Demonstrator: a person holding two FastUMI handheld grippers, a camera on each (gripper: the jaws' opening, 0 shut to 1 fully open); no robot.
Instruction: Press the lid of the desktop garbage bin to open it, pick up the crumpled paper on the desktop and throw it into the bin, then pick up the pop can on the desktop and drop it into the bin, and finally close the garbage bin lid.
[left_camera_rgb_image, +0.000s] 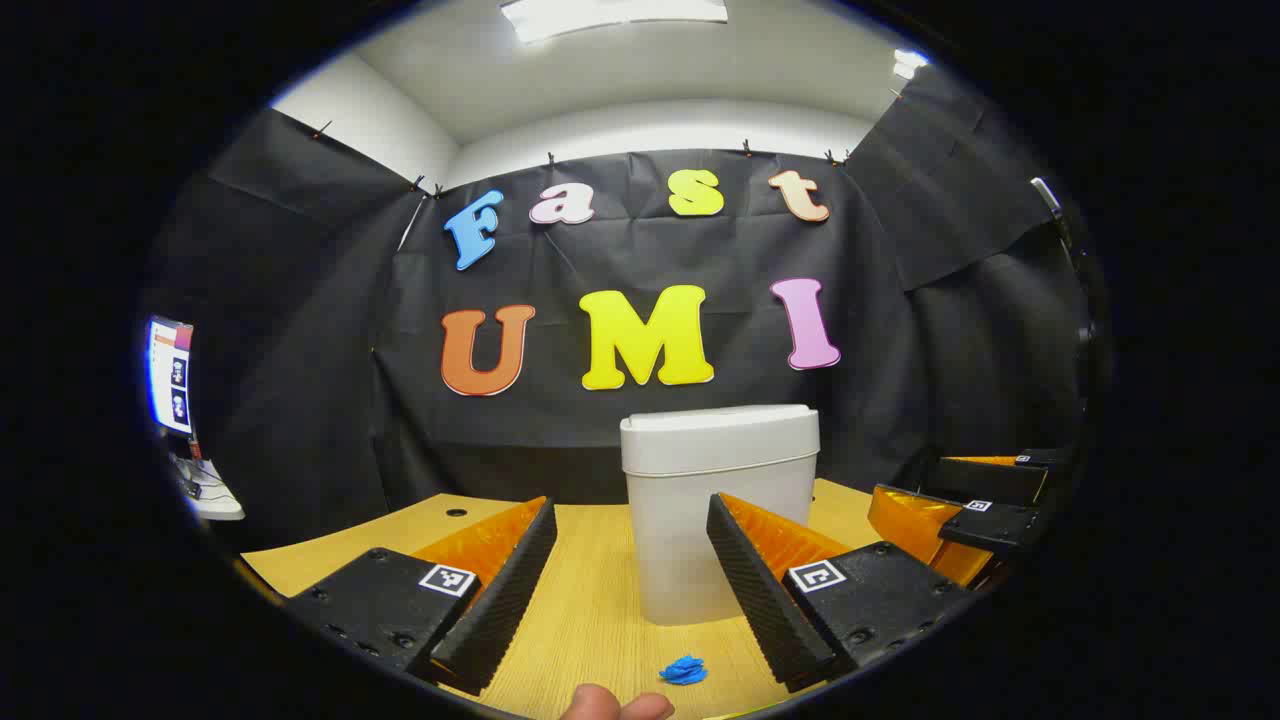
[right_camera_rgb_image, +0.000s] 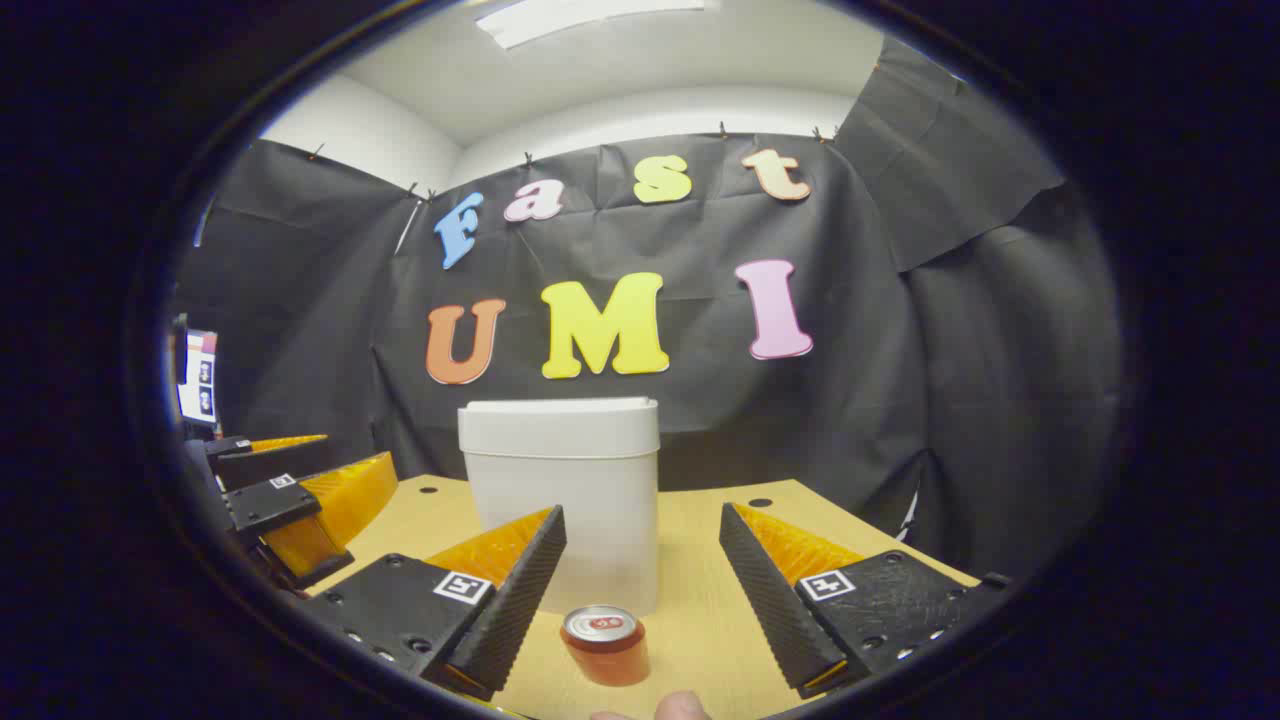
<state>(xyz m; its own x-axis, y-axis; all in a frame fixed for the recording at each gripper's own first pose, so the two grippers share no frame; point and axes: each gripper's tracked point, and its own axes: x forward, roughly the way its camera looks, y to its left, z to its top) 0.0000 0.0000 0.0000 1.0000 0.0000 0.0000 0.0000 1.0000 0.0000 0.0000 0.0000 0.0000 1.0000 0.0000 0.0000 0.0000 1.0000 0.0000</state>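
A white garbage bin (left_camera_rgb_image: 715, 505) with its lid (left_camera_rgb_image: 718, 430) down stands on the wooden desktop (left_camera_rgb_image: 590, 600). In the left gripper view my left gripper (left_camera_rgb_image: 632, 585) is open, its fingers either side of the bin's front, and a small blue crumpled paper (left_camera_rgb_image: 684, 670) lies on the desktop just below and between them. In the right gripper view the bin (right_camera_rgb_image: 565, 500) stands ahead, and a red pop can (right_camera_rgb_image: 605, 643) stands upright in front of it, between the open fingers of my right gripper (right_camera_rgb_image: 642, 600).
The right gripper (left_camera_rgb_image: 975, 515) shows at the right edge of the left gripper view, and the left gripper (right_camera_rgb_image: 290, 505) at the left edge of the right gripper view. A monitor (left_camera_rgb_image: 170, 375) stands far left. A fingertip (left_camera_rgb_image: 615, 705) shows at the bottom. Black cloth walls the desk.
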